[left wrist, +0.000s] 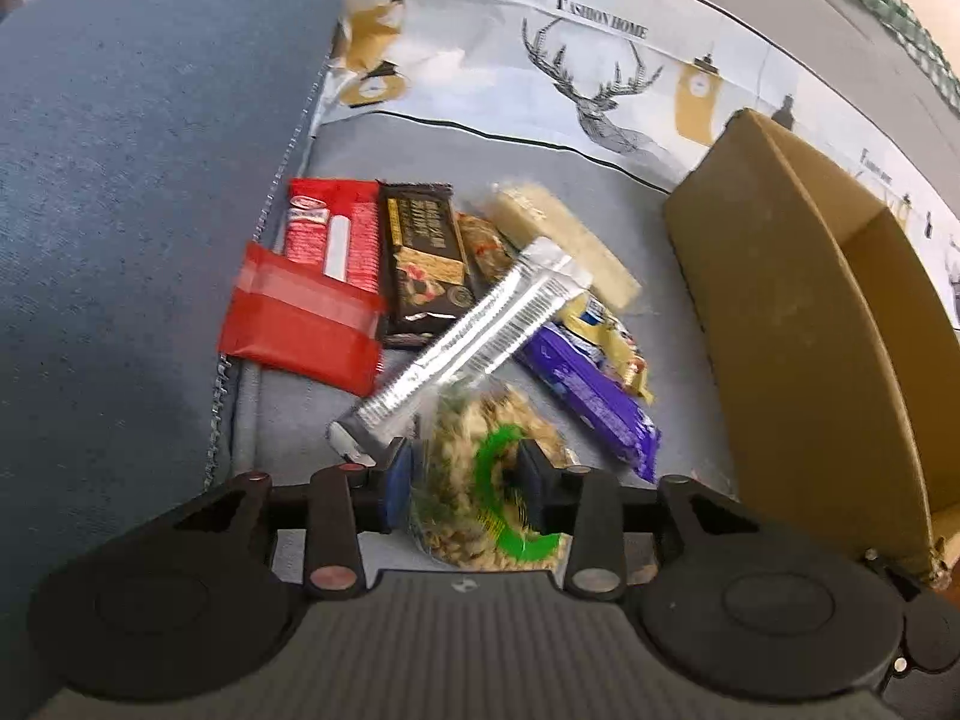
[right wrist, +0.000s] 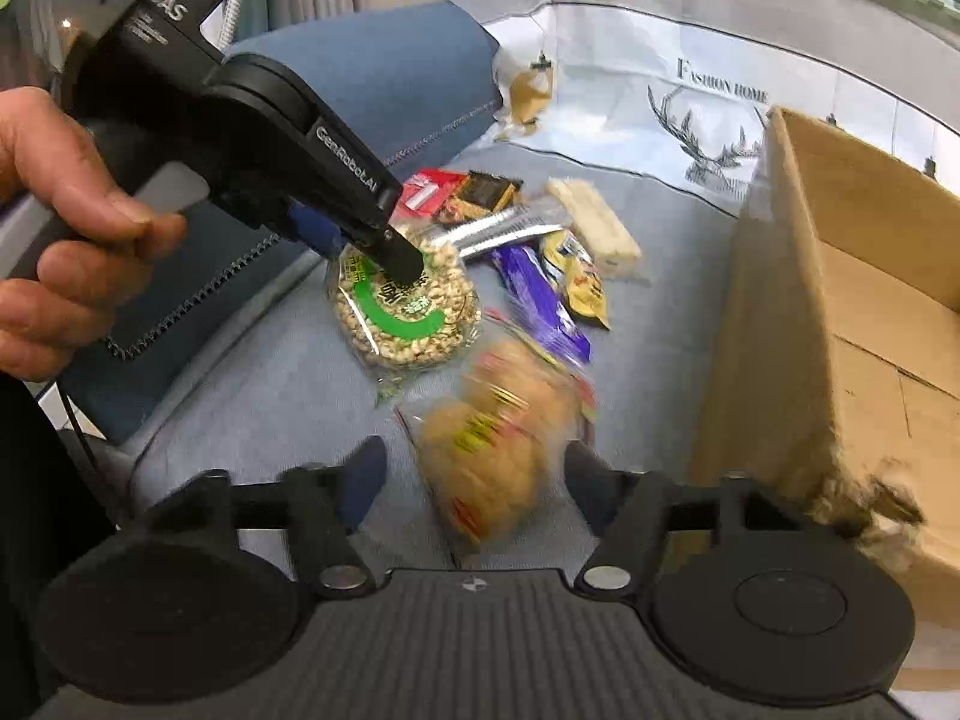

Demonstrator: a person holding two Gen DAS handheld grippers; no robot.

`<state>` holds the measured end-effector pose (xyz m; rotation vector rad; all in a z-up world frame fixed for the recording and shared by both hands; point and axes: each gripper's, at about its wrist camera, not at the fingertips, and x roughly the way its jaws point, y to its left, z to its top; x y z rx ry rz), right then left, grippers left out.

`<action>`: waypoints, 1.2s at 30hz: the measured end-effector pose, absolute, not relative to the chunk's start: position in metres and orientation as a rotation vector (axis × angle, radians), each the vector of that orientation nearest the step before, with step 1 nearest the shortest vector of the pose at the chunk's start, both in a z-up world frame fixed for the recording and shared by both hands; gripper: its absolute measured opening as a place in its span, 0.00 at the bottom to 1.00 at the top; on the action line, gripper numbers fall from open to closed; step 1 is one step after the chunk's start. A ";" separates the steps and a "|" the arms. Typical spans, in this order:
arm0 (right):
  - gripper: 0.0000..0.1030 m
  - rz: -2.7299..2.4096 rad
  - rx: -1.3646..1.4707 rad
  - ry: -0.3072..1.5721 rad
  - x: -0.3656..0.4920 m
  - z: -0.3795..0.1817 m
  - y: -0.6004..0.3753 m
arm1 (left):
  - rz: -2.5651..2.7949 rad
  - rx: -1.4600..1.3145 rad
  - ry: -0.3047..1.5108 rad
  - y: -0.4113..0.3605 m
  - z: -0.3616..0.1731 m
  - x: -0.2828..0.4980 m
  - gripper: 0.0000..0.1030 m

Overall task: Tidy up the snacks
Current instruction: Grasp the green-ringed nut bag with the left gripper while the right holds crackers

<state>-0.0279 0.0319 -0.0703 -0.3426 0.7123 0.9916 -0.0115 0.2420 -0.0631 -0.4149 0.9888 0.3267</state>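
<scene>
Nearest in the right wrist view: the right gripper (right wrist: 474,468), jaws spread wide, its dark fingers standing clear on either side of a blurred clear packet of golden round cakes (right wrist: 501,450) with yellow and red print; the pads do not press on it, and the blur hides whether it rests on the grey-blue cloth surface (right wrist: 270,396). Next: a clear bag of puffed grain with a green ring label (right wrist: 402,312), lying on the cloth; the left gripper (left wrist: 465,468) has this bag between its blue pads (left wrist: 401,471), and in its own view the pads sit against the bag's edges, pinching it. A person's hand (right wrist: 66,228) holds that gripper's black handle at the left of the right wrist view. Beyond the bag: a silver foil stick pack (left wrist: 474,330), laid diagonally across the pile, its lower end touching the bag. Beside it, right: a purple wrapped bar (left wrist: 591,393), and a yellow snack packet (left wrist: 606,330) just behind that. Left of the silver pack: a plain red packet (left wrist: 300,318), overlapping a red biscuit pack with white label (left wrist: 333,234); then a dark brown chocolate bar (left wrist: 423,264) and a small brown-orange packet (left wrist: 486,246) partly hidden. Farther: a pale cream bar (left wrist: 570,240) in clear wrap. Right side: an open cardboard box (left wrist: 798,324), upright, well apart from the pile. Left side: a blue cushion (left wrist: 132,180) with stitched edge. Farthest: a white cloth with deer print (left wrist: 600,90) and lettering.
</scene>
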 end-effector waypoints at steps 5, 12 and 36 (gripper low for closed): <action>0.84 0.961 -0.375 0.702 -0.023 -0.079 0.047 | 0.354 -0.387 0.994 0.240 -0.064 -0.008 0.67; 0.84 0.930 -0.381 0.723 -0.013 -0.088 0.057 | 0.274 -0.256 1.112 0.213 -0.084 0.016 0.86; 0.50 0.912 -0.456 0.649 -0.022 -0.088 0.049 | 0.294 -0.254 1.108 0.207 -0.083 0.022 0.83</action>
